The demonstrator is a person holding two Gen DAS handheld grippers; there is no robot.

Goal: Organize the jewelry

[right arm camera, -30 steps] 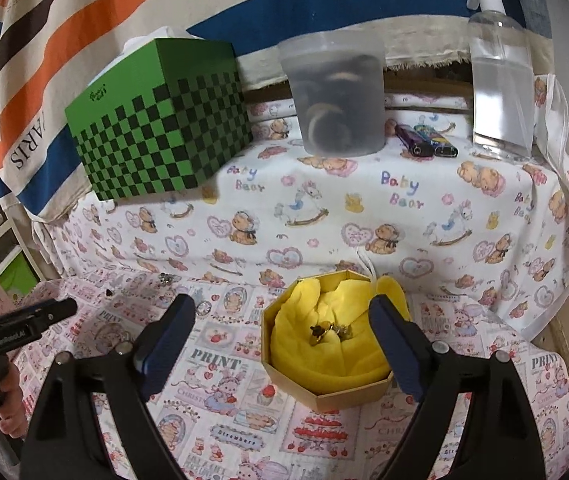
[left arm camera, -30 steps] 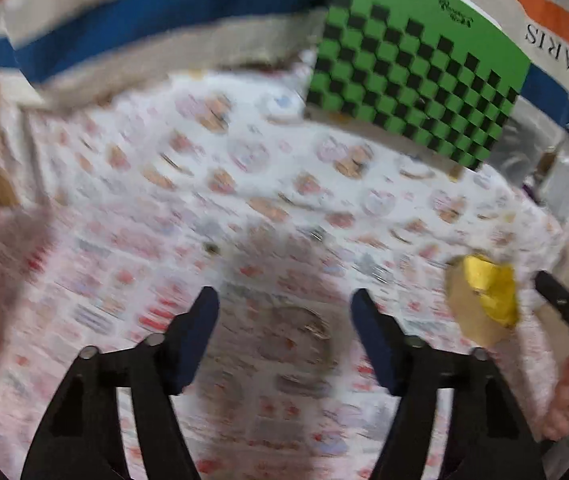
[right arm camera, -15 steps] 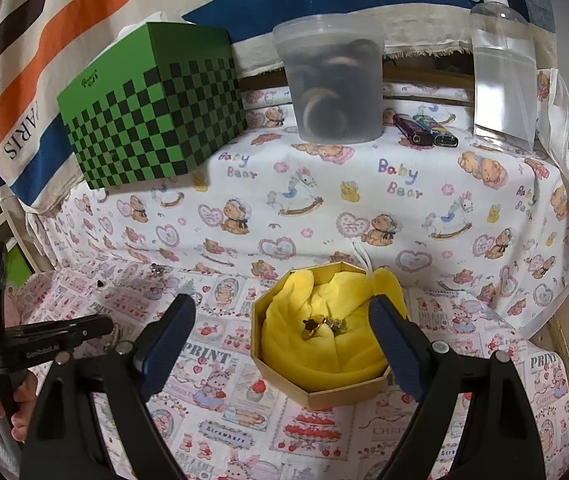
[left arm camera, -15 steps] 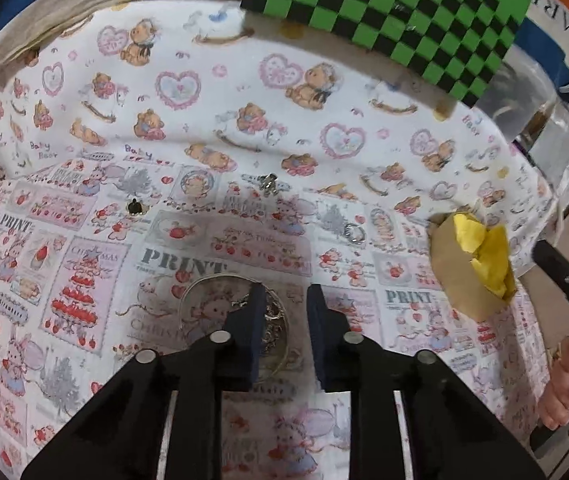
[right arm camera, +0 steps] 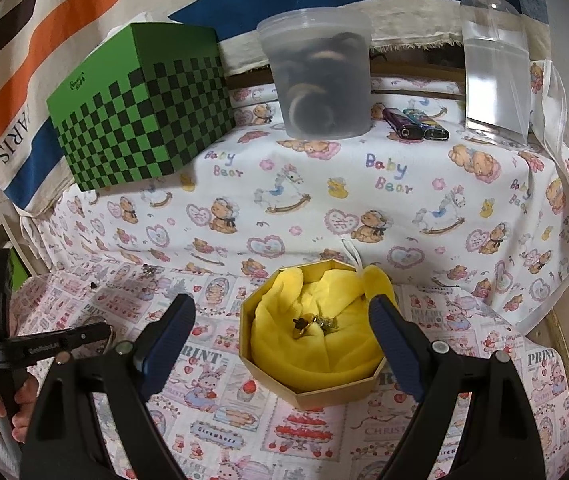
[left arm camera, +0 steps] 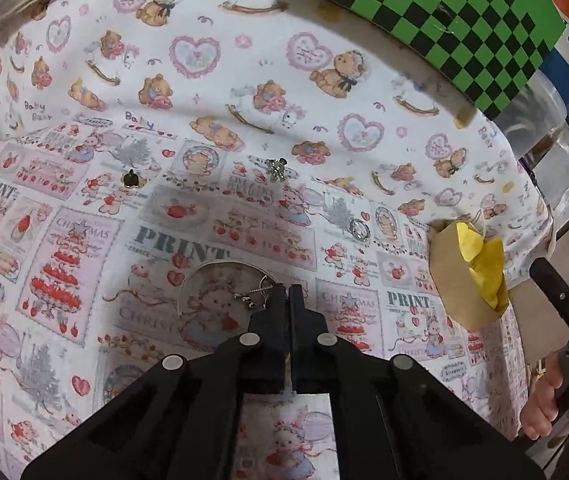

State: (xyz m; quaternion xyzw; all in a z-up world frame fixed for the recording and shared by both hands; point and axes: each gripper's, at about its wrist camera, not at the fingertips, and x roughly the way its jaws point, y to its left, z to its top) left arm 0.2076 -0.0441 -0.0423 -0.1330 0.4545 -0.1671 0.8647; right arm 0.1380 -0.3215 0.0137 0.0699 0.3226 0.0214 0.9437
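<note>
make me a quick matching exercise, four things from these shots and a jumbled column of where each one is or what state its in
1. left gripper
2. right gripper
3. silver ring
4. octagonal box

a. lying loose on the cloth
b. lined with yellow fabric, small jewelry inside
c. shut on the bangle
d. wide open, holding nothing

Pairs: 1-c, 2-d, 3-a, 4-b

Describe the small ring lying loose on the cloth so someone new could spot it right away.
Start at the octagonal box lined with yellow cloth, at the right of the left wrist view. Just left of it, on the printed tablecloth, lies the silver ring. It is a plain closed hoop, unlike the big bangle at the left gripper.
</note>
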